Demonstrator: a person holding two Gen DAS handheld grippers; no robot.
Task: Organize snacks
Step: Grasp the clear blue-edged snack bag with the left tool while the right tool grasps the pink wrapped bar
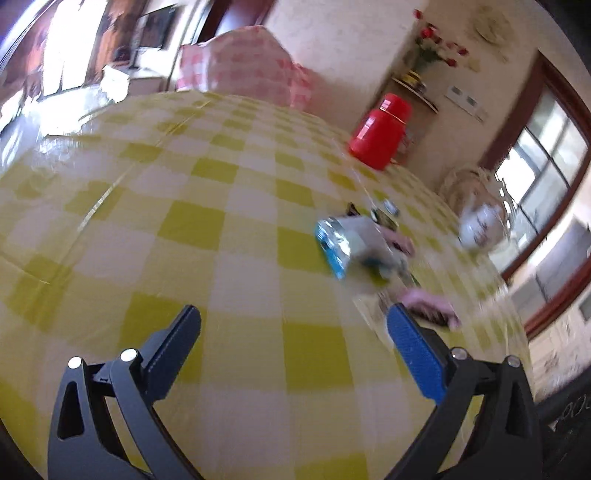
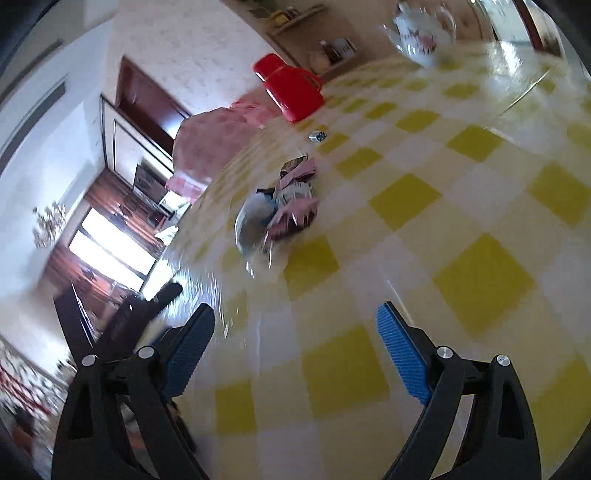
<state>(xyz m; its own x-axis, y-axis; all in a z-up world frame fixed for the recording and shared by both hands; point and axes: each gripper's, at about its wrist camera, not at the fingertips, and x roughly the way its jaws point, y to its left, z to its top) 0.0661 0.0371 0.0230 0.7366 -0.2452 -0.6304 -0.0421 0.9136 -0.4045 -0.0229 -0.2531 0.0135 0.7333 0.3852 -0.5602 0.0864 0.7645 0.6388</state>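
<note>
A pile of snack packets lies on the yellow-checked tablecloth. In the left wrist view a blue and silver packet lies ahead and right of my left gripper, with pink packets close to its right finger. My left gripper is open and empty. In the right wrist view the pile of pink, blue and silver packets lies ahead and left of my right gripper, which is open and empty. A small blue packet lies apart, farther back. Both views are blurred.
A red thermos jug stands at the table's far side; it also shows in the right wrist view. A white floral teapot stands right of the snacks, also in the right wrist view. A pink-checked covered chair stands behind the table.
</note>
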